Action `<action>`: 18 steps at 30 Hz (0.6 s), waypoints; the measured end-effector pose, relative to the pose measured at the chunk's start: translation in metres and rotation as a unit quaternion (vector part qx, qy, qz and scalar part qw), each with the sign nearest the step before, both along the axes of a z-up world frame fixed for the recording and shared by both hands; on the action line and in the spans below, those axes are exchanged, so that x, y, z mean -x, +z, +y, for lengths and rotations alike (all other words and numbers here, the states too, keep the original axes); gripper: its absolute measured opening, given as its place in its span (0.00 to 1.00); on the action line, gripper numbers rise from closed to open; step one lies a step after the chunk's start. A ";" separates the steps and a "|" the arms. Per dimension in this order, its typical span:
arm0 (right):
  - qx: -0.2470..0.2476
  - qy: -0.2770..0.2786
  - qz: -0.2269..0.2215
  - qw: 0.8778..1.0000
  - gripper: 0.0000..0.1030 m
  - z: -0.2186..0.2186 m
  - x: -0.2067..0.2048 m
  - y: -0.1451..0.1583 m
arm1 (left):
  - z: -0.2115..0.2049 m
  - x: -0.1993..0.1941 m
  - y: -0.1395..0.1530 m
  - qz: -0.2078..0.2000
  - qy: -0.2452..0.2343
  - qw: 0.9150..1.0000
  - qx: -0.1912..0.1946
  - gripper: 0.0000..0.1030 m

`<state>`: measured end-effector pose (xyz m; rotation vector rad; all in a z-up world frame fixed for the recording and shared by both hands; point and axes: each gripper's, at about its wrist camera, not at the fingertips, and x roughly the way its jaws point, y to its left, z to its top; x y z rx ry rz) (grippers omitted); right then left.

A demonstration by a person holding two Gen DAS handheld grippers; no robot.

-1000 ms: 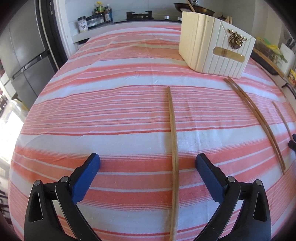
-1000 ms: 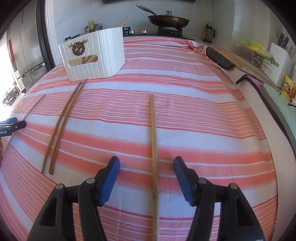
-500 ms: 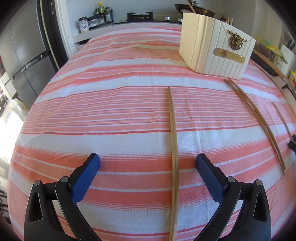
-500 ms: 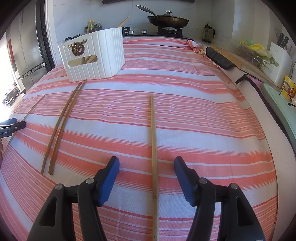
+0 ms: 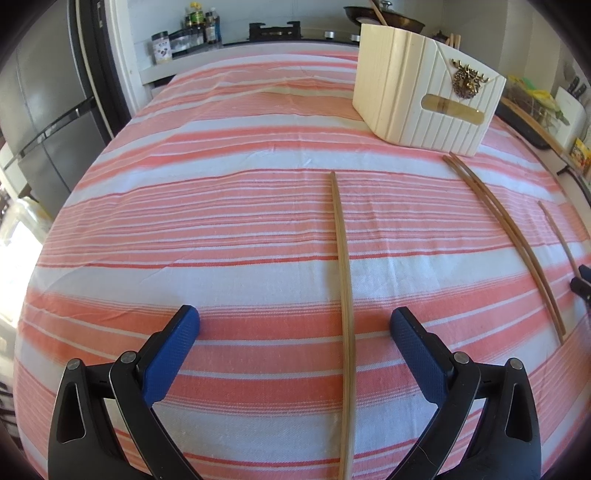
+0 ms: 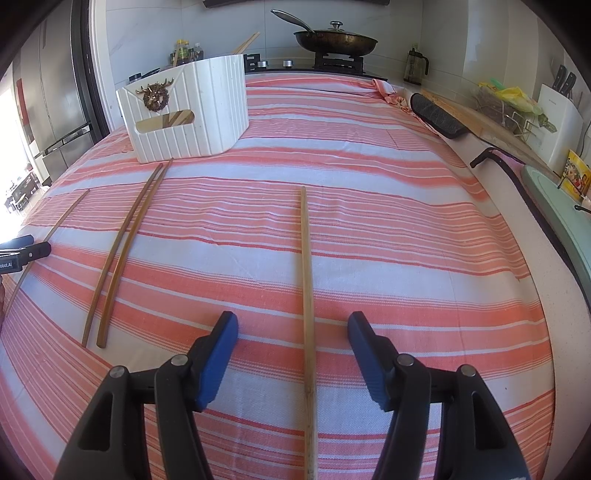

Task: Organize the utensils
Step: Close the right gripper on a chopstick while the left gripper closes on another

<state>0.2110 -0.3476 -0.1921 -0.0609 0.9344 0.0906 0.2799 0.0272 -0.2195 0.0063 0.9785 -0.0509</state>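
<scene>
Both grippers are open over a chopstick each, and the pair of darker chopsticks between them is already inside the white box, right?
Not quite. The pair of darker chopsticks lies on the striped cloth in front of the white box, as the right wrist view shows. The left gripper and right gripper are indeed open, each over a single chopstick.

Beyond my work: pink-and-white striped cloth [image 6: 388, 229] over the tabletop; dark lidded frying pan [image 6: 336, 40] on the black gas hob [image 6: 332, 64]; grey steel refrigerator [image 5: 40, 107]; white knife block [image 6: 559, 122]; jars of condiments [image 5: 184, 31].
</scene>
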 end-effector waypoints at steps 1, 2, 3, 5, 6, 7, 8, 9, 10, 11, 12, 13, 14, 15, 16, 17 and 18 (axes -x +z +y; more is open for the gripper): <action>-0.003 0.000 0.000 1.000 0.62 -0.001 0.000 0.000 | 0.001 0.000 0.001 0.005 -0.006 1.000 0.003 0.99; -0.007 0.002 0.001 1.000 0.65 -0.001 0.000 0.000 | 0.003 0.000 0.002 0.012 -0.012 1.000 0.009 0.99; -0.009 0.004 0.003 1.000 0.66 -0.002 0.000 0.000 | 0.005 -0.001 0.005 0.018 -0.019 1.000 0.017 0.99; -0.002 0.008 0.012 1.000 0.66 -0.001 0.001 0.001 | 0.011 -0.003 0.010 0.026 -0.029 0.999 0.034 0.99; 0.002 0.011 0.020 1.000 0.66 -0.001 0.001 0.002 | 0.014 -0.005 0.012 0.030 -0.034 0.998 0.039 0.99; 0.001 0.013 0.030 0.999 0.66 -0.002 0.002 0.003 | 0.016 -0.007 0.013 0.037 -0.040 0.998 0.043 0.99; 0.000 0.015 0.040 0.999 0.66 -0.003 0.003 0.004 | 0.016 -0.009 0.013 0.044 -0.045 0.997 0.045 0.99; -0.002 0.017 0.050 0.999 0.66 -0.006 0.003 0.005 | 0.016 -0.012 0.012 0.051 -0.049 0.997 0.044 0.99; -0.004 0.018 0.061 0.998 0.66 -0.009 0.002 0.006 | 0.014 -0.015 0.009 0.057 -0.052 0.996 0.039 0.99; -0.007 0.018 0.071 0.997 0.66 -0.011 0.001 0.007 | 0.012 -0.017 0.007 0.063 -0.055 0.996 0.031 0.98; -0.012 0.019 0.080 0.997 0.66 -0.014 -0.002 0.008 | 0.009 -0.021 0.004 0.066 -0.058 0.996 0.020 0.97; -0.017 0.020 0.088 0.996 0.66 -0.017 -0.005 0.008 | 0.005 -0.024 0.003 0.066 -0.062 0.996 0.002 0.97; -0.020 0.020 0.096 0.995 0.66 -0.019 -0.010 0.008 | 0.001 -0.028 0.003 0.067 -0.068 0.995 -0.012 0.95; -0.019 0.021 0.103 0.994 0.66 -0.020 -0.015 0.008 | -0.002 -0.031 0.003 0.067 -0.074 0.995 -0.016 0.96; -0.017 0.024 0.109 0.994 0.64 -0.019 -0.021 0.008 | -0.003 -0.036 0.004 0.071 -0.080 0.994 -0.015 0.95; -0.013 0.030 0.115 0.993 0.61 -0.017 -0.027 0.008 | -0.005 -0.040 0.004 0.076 -0.083 0.994 -0.016 0.95; -0.007 0.036 0.119 0.992 0.60 -0.015 -0.034 0.007 | -0.006 -0.045 0.004 0.081 -0.086 0.993 -0.017 0.95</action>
